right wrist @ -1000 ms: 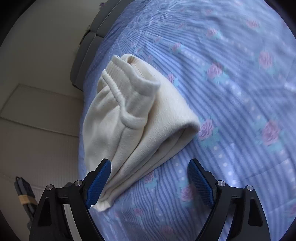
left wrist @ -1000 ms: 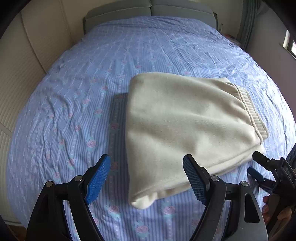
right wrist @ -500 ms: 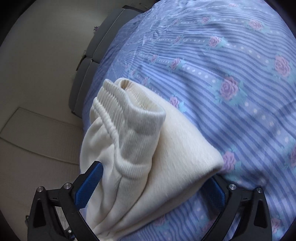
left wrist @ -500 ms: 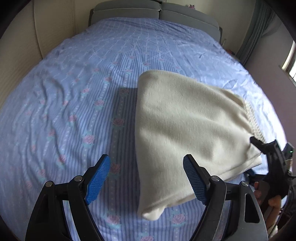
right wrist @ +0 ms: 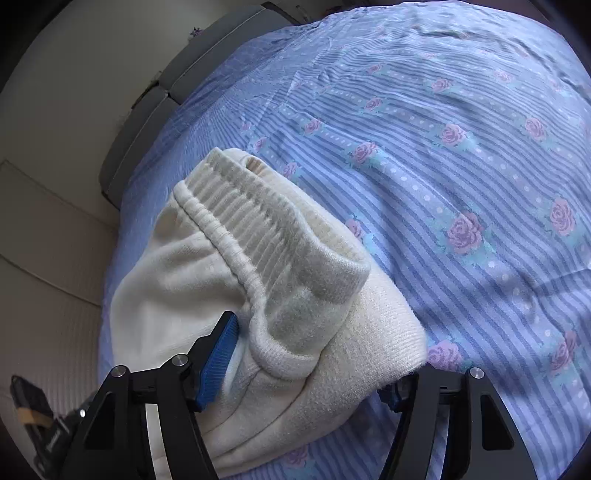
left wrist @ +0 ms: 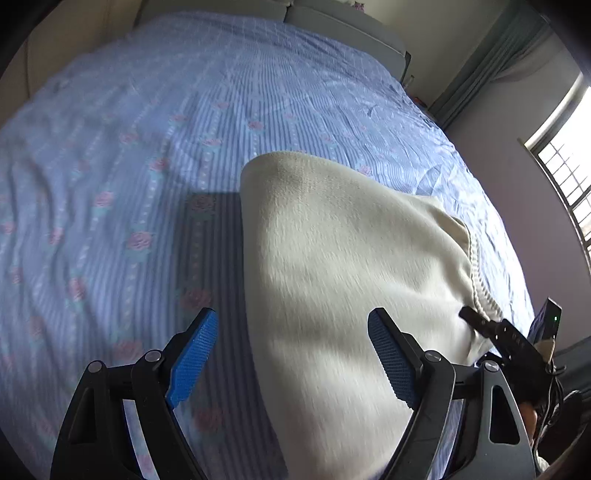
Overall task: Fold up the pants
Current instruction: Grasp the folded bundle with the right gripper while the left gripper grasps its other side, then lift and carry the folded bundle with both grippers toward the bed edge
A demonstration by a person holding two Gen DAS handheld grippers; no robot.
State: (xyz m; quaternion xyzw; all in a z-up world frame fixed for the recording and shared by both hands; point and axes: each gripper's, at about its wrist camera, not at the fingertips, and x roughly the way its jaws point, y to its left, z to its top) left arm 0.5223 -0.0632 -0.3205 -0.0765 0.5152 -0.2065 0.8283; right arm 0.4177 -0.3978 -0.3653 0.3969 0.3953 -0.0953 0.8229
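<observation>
Cream pants (left wrist: pixel 332 258) lie folded in a thick bundle on the bed, the ribbed waistband (right wrist: pixel 258 236) at its right end. My left gripper (left wrist: pixel 291 321) hovers over the bundle's left folded edge. Its jaws are opening slightly: one pad is over the sheet, the other over the cloth, and neither presses. My right gripper (right wrist: pixel 303 332) has the waistband end between its jaws, which are closing. Its left pad (right wrist: pixel 221 343) pushes into the fabric; the other pad is mostly hidden under the bundle. In the left wrist view the right gripper (left wrist: pixel 498 332) sits at the waistband (left wrist: pixel 476 273).
The blue striped rose-print sheet (left wrist: pixel 147 147) covers the whole bed. A grey headboard (left wrist: pixel 332 22) is at the far end. A window (left wrist: pixel 569 173) and curtain (left wrist: pixel 491 62) are on the right, a cream panelled wall (right wrist: pixel 44 221) on the left.
Both grippers have moved in closer to the pants. The right gripper's jaws spread wide around the waistband end, then closed in on it. The left gripper tilted down over the folded edge.
</observation>
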